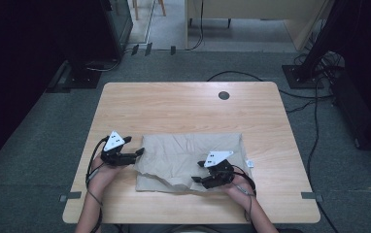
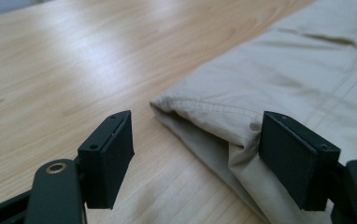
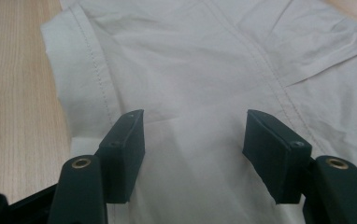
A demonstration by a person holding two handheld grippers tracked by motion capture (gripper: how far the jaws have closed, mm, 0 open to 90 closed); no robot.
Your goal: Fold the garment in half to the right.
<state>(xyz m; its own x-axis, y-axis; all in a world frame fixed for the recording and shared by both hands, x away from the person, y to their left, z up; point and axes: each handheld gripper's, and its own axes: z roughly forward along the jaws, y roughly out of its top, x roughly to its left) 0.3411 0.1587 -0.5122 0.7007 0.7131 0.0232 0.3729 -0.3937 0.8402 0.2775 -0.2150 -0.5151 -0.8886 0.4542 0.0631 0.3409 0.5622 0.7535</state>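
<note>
Beige folded garment [image 1: 188,158] flat on the wooden table [image 1: 174,107], near its front edge. Left gripper [image 1: 140,152] held low and level at the cloth's left edge, jaws wide, one pad perhaps brushing the hem. Right gripper [image 1: 195,180] angled over the near right part, jaws apart, gripping nothing.

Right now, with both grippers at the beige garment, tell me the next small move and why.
Probably ease the left gripper forward and close its fingers on the folded edge of the beige garment. Its jaws stand open with that stitched edge between them, one finger already against the cloth. The right gripper hovers open over flat fabric, with no fold to pinch.
</note>
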